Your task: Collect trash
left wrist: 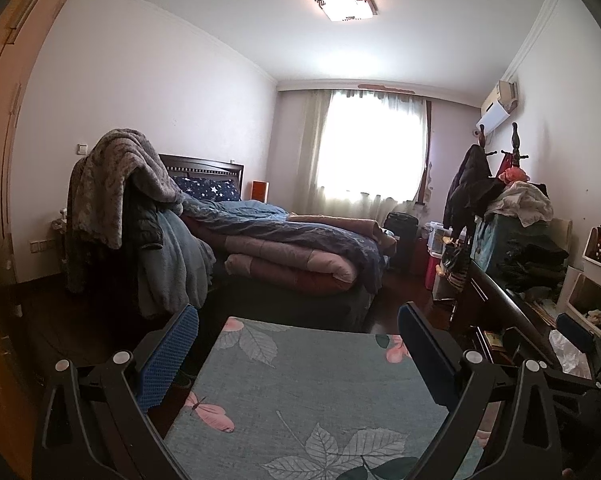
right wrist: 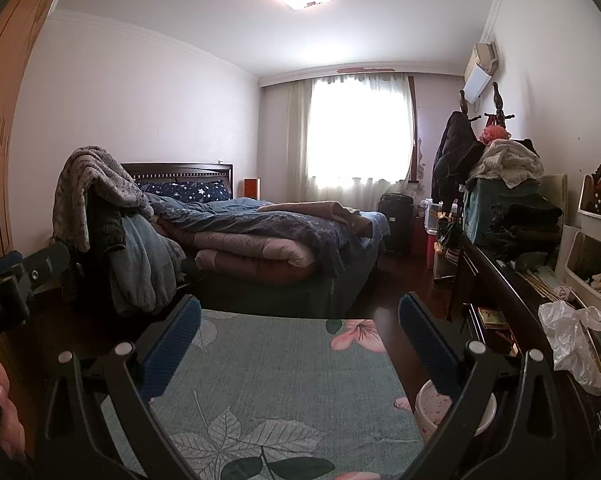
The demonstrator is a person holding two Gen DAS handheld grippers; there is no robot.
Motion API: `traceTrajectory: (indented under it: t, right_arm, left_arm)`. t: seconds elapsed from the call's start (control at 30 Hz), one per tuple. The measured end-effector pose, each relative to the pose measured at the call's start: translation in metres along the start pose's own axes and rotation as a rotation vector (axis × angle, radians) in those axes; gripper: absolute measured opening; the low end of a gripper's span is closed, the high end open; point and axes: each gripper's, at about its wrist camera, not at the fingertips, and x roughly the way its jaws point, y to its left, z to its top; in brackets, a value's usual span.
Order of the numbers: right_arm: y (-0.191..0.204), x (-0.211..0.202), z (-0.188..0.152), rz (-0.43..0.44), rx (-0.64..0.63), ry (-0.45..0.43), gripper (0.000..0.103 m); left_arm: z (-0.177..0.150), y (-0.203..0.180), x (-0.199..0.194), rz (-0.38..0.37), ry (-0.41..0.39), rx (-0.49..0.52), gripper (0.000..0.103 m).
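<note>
A crumpled clear plastic bag (right wrist: 568, 340) lies on the dark desk (right wrist: 512, 292) at the right, with a flat object showing inside it. The same plastic bag (left wrist: 566, 350) appears at the right edge of the left wrist view. A small wad of tissue (right wrist: 563, 291) sits further back on the desk. My right gripper (right wrist: 299, 300) is open and empty over a green floral cloth (right wrist: 280, 368), left of the bag. My left gripper (left wrist: 298, 312) is also open and empty above the same green floral cloth (left wrist: 300, 392).
A white round container with pink specks (right wrist: 436, 404) stands below my right gripper's right finger. A bed piled with quilts (right wrist: 260, 236) fills the middle. White storage bins (right wrist: 592, 256) and stacked clothes (right wrist: 516, 216) crowd the right wall. A wardrobe (left wrist: 0, 160) is at left.
</note>
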Motion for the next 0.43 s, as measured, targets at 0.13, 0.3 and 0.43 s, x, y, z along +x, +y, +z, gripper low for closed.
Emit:
traceTrajectory:
  t: [0.13,0.3,0.43]
  right_arm:
    - [-0.001,-0.001,-0.003,0.002,-0.004,0.005,0.100]
    - [-0.002,-0.001,-0.005,0.003,-0.002,0.007,0.100]
    - [-0.002,0.000,-0.005,0.003,-0.004,0.008,0.100]
  left_arm:
    - [-0.003,0.004,-0.002,-0.022,-0.012,-0.008,0.099]
    - [-0.003,0.010,0.004,-0.013,0.010,-0.020,0.099]
    - [-0.005,0.016,0.006,-0.018,0.017,-0.036,0.099]
